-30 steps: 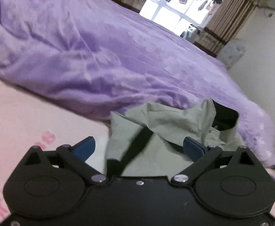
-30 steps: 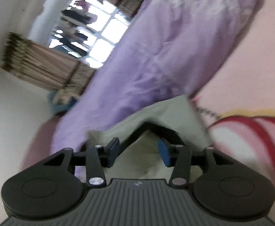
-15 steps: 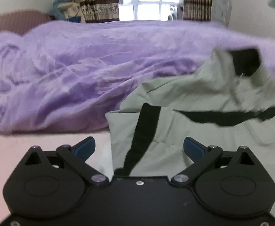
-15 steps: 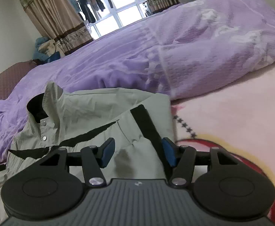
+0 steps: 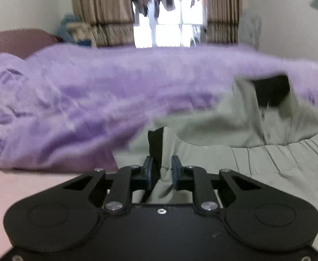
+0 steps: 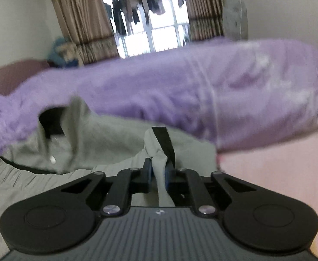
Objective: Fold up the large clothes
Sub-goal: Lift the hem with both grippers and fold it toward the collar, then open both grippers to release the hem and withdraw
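Filling the far side of the bed, a rumpled purple blanket [image 5: 106,100] lies behind a pale green jacket [image 6: 106,139] spread on the pink sheet [image 6: 278,165]. The left gripper [image 5: 161,167] is closing its blue pads on a bunched fold by the jacket's black stripe [image 5: 155,143]. The right gripper [image 6: 158,171] is likewise closing, its pads pinching another raised fold of the jacket.

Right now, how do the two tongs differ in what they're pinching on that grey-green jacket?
The left tongs have a fold of the jacket between them that includes its black stripe; the right tongs squeeze plain grey-green cloth, the stripe running just past them. The left pads look slightly further apart than the right ones. Both sets are closing on bunched fabric, with the purple blanket behind.
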A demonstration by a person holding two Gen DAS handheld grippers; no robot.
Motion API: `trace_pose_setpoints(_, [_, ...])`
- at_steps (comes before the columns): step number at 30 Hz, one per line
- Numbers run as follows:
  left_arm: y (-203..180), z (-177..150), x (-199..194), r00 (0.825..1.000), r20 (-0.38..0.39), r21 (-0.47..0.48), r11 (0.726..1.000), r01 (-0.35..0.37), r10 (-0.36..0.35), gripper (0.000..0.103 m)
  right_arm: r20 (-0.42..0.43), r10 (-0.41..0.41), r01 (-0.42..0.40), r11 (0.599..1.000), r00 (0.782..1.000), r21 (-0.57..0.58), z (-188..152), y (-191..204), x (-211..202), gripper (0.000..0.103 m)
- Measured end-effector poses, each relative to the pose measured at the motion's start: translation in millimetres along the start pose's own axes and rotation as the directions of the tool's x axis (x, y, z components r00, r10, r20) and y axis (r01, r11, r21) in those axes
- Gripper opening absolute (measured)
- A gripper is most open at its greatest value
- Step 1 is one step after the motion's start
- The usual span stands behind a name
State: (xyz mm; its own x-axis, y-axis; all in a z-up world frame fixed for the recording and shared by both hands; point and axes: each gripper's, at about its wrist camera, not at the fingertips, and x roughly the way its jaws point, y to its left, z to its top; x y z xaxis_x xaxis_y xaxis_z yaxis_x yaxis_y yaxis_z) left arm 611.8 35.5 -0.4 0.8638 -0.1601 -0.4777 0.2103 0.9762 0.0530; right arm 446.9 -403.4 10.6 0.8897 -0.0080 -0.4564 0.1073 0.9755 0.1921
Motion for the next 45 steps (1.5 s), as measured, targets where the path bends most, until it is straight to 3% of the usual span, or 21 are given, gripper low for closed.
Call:
trace_pose_setpoints(2, [-4,5,0,0.999,0.028,0.010,0.999,-0.036,0.036,0.018,0.021,-0.019,0.019,1.000,1.000,-0.011,6,7,4,0.011])
trace_pose_setpoints(7, [-16,-1,41,0.995,-0.070,0.043,0.997,-0.064,0.067,0.019,-0.094,-0.087,0.088,0.996,0.992,-0.002,2,3,50,0.011])
trace_pose_setpoints(13, [-27,-13,63,0.984,-0.123,0.117,0.986,-0.118,0.132,0.030,-0.137,-0.067,0.075,0.996,0.988,0.050,-8,-10,63,0.017])
trace_pose_setpoints(15, [-30,-5,56,0.976,-0.123,0.133,0.977,-0.165,0.181,0.058,-0.134,-0.091,0.096,0.995,0.987,0.028,-6,-7,56,0.027])
trace_pose_setpoints(16, [-29,0,50,0.971,-0.120,0.133,0.972,-0.192,0.208,0.066,-0.110,-0.126,0.128,0.992,0.986,0.012,-4,-2,45,0.035])
trace_pose_setpoints(17, [-30,5,37,0.974,-0.112,0.122,0.976,-0.182,0.195,0.073,-0.079,-0.148,0.148,0.989,0.986,-0.002,-3,3,33,0.036])
trace_pose_setpoints(19, [-38,9,9,0.985,-0.113,0.091,0.989,-0.118,0.128,0.073,0.001,-0.128,0.128,0.991,0.992,-0.045,-4,21,0,0.036])
trace_pose_setpoints(22, [-70,0,-43,0.993,-0.116,0.044,0.998,0.034,-0.029,0.073,0.028,0.061,-0.060,0.997,0.998,-0.053,-20,60,-45,0.031])
trace_pose_setpoints(23, [-85,-8,-62,0.989,-0.105,0.037,0.994,0.104,-0.100,0.073,0.023,0.120,-0.118,0.991,0.993,-0.066,-29,74,-56,0.028])
trace_pose_setpoints(26, [-124,-34,-99,0.978,-0.072,0.065,0.978,0.200,-0.195,0.073,-0.007,0.228,-0.227,0.964,0.974,-0.141,-62,120,-80,0.027])
trace_pose_setpoints(29, [-144,-54,-100,0.969,-0.104,0.071,0.971,0.230,-0.223,0.074,-0.083,0.287,-0.297,0.940,0.954,-0.166,-91,147,-81,0.024])
trace_pose_setpoints(31, [-143,-62,-91,0.974,-0.116,0.059,0.978,0.202,-0.194,0.077,-0.112,0.247,-0.264,0.947,0.963,-0.183,-105,150,-73,0.022])
trace_pose_setpoints(33, [-132,-68,-77,0.973,-0.173,0.045,0.986,0.162,-0.152,0.077,-0.105,0.211,-0.228,0.955,0.972,-0.189,-109,142,-70,0.021])
trace_pose_setpoints(36, [-106,-77,-72,0.982,-0.167,0.040,0.995,0.096,-0.088,0.077,-0.091,0.139,-0.152,0.977,0.986,-0.150,-107,112,-72,0.018])
trace_pose_setpoints(38, [-88,-80,-73,0.986,-0.166,0.066,0.998,0.020,-0.009,0.077,-0.074,0.055,-0.065,0.989,0.996,-0.130,-104,83,-78,0.019])
trace_pose_setpoints(41, [-47,-86,-76,0.979,-0.195,0.036,0.998,-0.052,0.058,0.090,-0.078,-0.076,0.069,0.994,0.994,-0.089,-102,36,-83,0.016])
trace_pose_setpoints(42, [-32,-89,-74,0.976,-0.213,0.001,0.998,-0.056,0.055,0.092,-0.088,-0.088,0.084,0.995,0.992,-0.058,-102,20,-84,0.013])
trace_pose_setpoints(43, [-21,-93,-71,0.972,-0.228,-0.029,0.997,-0.066,0.058,0.092,-0.104,-0.079,0.077,0.997,0.991,-0.029,-102,6,-83,0.002])
trace_pose_setpoints(45, [-9,-101,-63,0.974,-0.224,-0.074,0.996,-0.055,0.037,0.101,-0.120,-0.033,0.038,0.999,0.992,0.039,-109,-14,-79,0.000])
